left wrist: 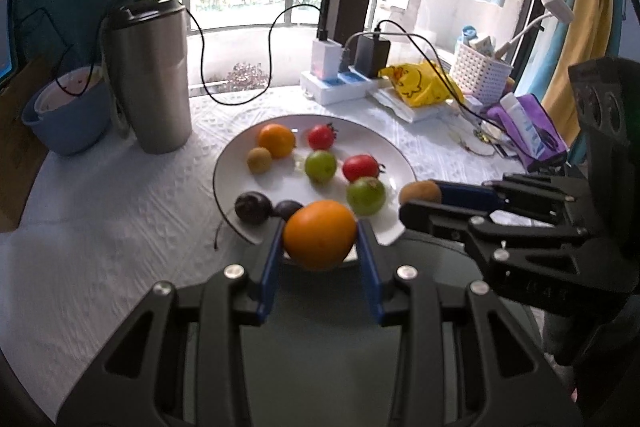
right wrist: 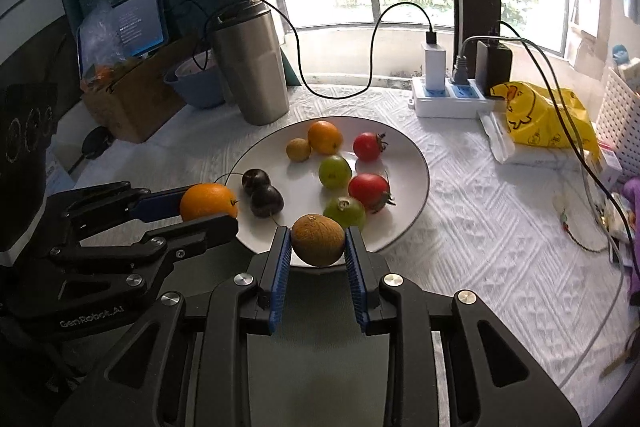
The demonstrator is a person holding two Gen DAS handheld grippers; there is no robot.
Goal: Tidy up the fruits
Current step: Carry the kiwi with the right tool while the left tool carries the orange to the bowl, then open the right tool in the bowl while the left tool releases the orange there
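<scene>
A white plate [left wrist: 384, 151] holds an orange [left wrist: 276, 140], a small kiwi [left wrist: 259, 159], two red tomatoes [left wrist: 321, 136], two green fruits [left wrist: 320, 166] and two dark plums [left wrist: 251, 207]. My left gripper [left wrist: 320, 243] is shut on a second orange [left wrist: 320, 234] at the plate's near edge. My right gripper [right wrist: 318, 247] is shut on a brown kiwi [right wrist: 318, 239] at the plate's [right wrist: 416, 163] near edge. In the right wrist view the left gripper [right wrist: 208, 213] with its orange [right wrist: 208, 201] is at the left. In the left wrist view the right gripper [left wrist: 420, 201] holds the kiwi [left wrist: 420, 191].
A steel tumbler [left wrist: 150, 75] and a blue bowl [left wrist: 68, 111] stand behind the plate on the left. A power strip with chargers [left wrist: 344, 79], a yellow bag [left wrist: 420, 83], a white basket [left wrist: 480, 73] and purple items [left wrist: 528, 123] crowd the back right. A cardboard box [right wrist: 132, 99] is far left.
</scene>
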